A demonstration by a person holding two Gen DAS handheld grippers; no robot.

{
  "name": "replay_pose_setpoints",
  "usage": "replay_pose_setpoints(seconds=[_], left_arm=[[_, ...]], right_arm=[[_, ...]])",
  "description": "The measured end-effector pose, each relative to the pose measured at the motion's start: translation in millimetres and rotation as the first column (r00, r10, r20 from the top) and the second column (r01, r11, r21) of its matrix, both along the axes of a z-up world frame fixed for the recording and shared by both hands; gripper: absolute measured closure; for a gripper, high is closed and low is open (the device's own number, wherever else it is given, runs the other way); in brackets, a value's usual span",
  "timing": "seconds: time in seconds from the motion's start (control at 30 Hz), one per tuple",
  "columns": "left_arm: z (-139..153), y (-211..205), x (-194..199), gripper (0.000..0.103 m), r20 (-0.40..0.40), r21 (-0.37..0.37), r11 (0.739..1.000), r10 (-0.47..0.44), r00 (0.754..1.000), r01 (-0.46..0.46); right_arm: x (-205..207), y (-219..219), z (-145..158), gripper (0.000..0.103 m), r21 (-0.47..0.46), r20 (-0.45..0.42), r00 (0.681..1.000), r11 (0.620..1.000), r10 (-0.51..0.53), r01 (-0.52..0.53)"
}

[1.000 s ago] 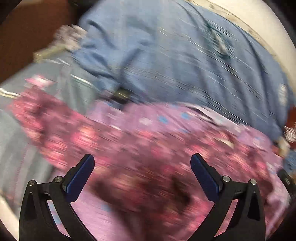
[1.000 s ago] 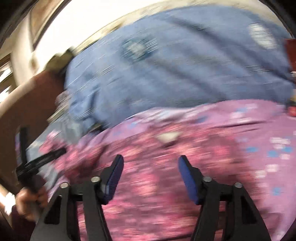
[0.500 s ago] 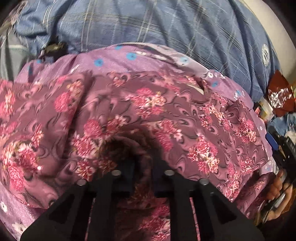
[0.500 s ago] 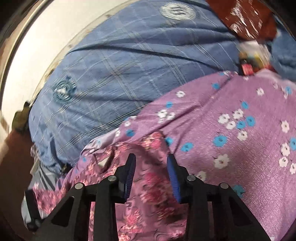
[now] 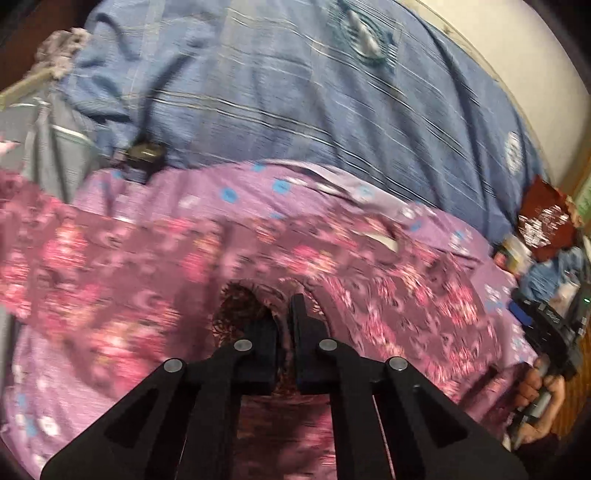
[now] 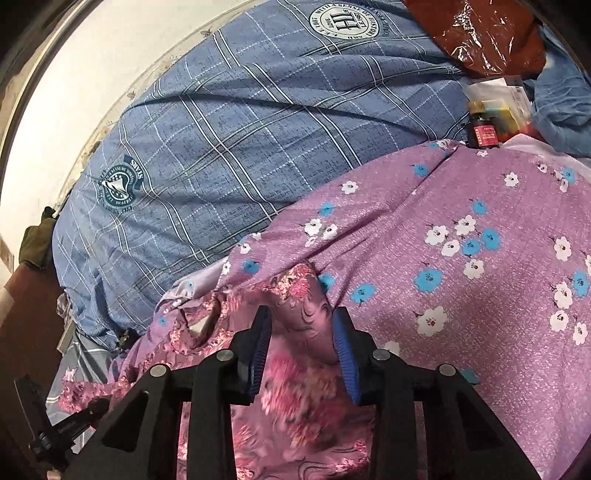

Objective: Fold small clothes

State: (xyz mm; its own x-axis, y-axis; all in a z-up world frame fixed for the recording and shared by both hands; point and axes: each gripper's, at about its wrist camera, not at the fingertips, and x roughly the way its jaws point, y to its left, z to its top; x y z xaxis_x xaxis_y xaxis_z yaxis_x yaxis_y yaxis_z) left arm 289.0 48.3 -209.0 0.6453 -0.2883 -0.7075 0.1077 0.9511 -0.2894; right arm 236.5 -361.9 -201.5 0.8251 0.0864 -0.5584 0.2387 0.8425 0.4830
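Note:
A dark pink floral garment (image 5: pixel 122 273) lies crumpled on a lilac sheet with blue and white flowers (image 6: pixel 480 236). My left gripper (image 5: pixel 282 317) is shut on a fold of the garment, with cloth bunched between its tips. My right gripper (image 6: pixel 301 325) stands partly open over a corner of the same garment (image 6: pixel 299 291); its blue pads (image 6: pixel 343 343) flank the cloth with a gap each side. The right gripper also shows at the right edge of the left wrist view (image 5: pixel 546 332), held in a hand.
A blue checked blanket (image 6: pixel 258 122) covers the bed behind the sheet. A maroon plastic bag (image 6: pixel 476 33), a small dark bottle (image 6: pixel 484 131) and packets lie at the far right. A white wall (image 6: pixel 92 62) runs behind. A small dark object (image 5: pixel 144 153) lies at the blanket's edge.
My left gripper has gone from wide open to shut on the garment and now pulls it, blurring the cloth. My right gripper narrowed over the garment corner and has since widened slightly.

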Motion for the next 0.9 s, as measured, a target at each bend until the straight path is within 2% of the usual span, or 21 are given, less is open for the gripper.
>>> replay_pose_setpoints(seconds=[0.07, 0.13, 0.2, 0.27, 0.3, 0.33, 0.37, 0.4, 0.43, 0.47, 0.5, 0.53, 0.6, 0.63, 0.73, 0.77, 0.9], left_arm=[[-1, 11, -1, 0.099, 0.000, 0.003, 0.999, 0.038, 0.999, -0.038], [-3, 16, -1, 0.099, 0.001, 0.038, 0.997, 0.064, 0.998, -0.064], [-10, 12, 1, 0.099, -0.007, 0.123, 0.989, 0.084, 0.996, -0.083], [-20, 7, 5, 0.098, -0.042, 0.148, 0.987, 0.074, 0.996, -0.067], [-24, 7, 8, 0.096, -0.074, 0.146, 0.988, 0.070, 0.995, -0.059], [-26, 8, 8, 0.093, -0.088, 0.141, 0.988, 0.078, 0.993, -0.065], [-25, 14, 7, 0.085, -0.103, 0.111, 0.990, 0.096, 0.990, -0.084], [-22, 19, 3, 0.073, -0.102, 0.087, 0.991, 0.110, 0.989, -0.101], [-17, 26, -3, 0.065, -0.095, 0.063, 0.990, 0.132, 0.987, -0.127], [-5, 42, -16, 0.049, -0.066, 0.022, 0.983, 0.185, 0.981, -0.184], [3, 52, -28, 0.038, -0.036, 0.003, 0.975, 0.222, 0.974, -0.222], [10, 63, -41, 0.034, -0.001, -0.012, 0.964, 0.266, 0.964, -0.266], [25, 96, -79, 0.028, 0.070, -0.028, 0.916, 0.402, 0.913, -0.401], [29, 109, -91, 0.026, 0.081, -0.034, 0.897, 0.442, 0.894, -0.440], [38, 161, -122, 0.020, 0.068, -0.067, 0.823, 0.568, 0.820, -0.564], [39, 182, -126, 0.020, 0.031, -0.085, 0.792, 0.608, 0.793, -0.604], [32, 221, -108, 0.020, -0.082, -0.185, 0.750, 0.633, 0.770, -0.636]], right_arm=[[1, 2, 1, 0.068, 0.002, 0.009, 1.000, 1.000, 0.000, 0.000], [3, 7, 1, 0.067, 0.017, 0.027, 0.999, 1.000, 0.018, -0.018], [8, 15, -3, 0.065, 0.038, 0.022, 0.998, 0.997, 0.064, -0.065], [27, 33, -22, 0.065, 0.067, -0.085, 0.981, 0.984, 0.173, -0.167], [36, 41, -35, 0.066, 0.070, -0.167, 0.964, 0.978, 0.208, -0.199], [46, 51, -55, 0.067, 0.055, -0.289, 0.932, 0.976, 0.217, -0.210], [46, 55, -57, 0.068, 0.031, -0.294, 0.933, 0.978, 0.207, -0.207], [44, 58, -51, 0.067, -0.005, -0.271, 0.942, 0.979, 0.197, -0.206], [41, 63, -40, 0.067, -0.032, -0.235, 0.950, 0.975, 0.208, -0.221], [37, 65, -32, 0.067, -0.050, -0.195, 0.957, 0.972, 0.214, -0.228], [30, 70, -22, 0.066, -0.080, -0.141, 0.965, 0.969, 0.221, -0.234], [27, 73, -16, 0.065, -0.097, -0.115, 0.966, 0.965, 0.233, -0.244], [23, 80, -12, 0.059, -0.102, -0.091, 0.963, 0.959, 0.255, -0.264], [24, 82, -13, 0.059, -0.089, -0.095, 0.961, 0.959, 0.260, -0.269], [24, 86, -14, 0.059, -0.042, -0.098, 0.955, 0.958, 0.280, -0.285], [23, 89, -13, 0.059, -0.042, -0.093, 0.954, 0.956, 0.285, -0.289], [13, 100, -2, 0.059, -0.085, -0.053, 0.953, 0.949, 0.299, -0.303]])
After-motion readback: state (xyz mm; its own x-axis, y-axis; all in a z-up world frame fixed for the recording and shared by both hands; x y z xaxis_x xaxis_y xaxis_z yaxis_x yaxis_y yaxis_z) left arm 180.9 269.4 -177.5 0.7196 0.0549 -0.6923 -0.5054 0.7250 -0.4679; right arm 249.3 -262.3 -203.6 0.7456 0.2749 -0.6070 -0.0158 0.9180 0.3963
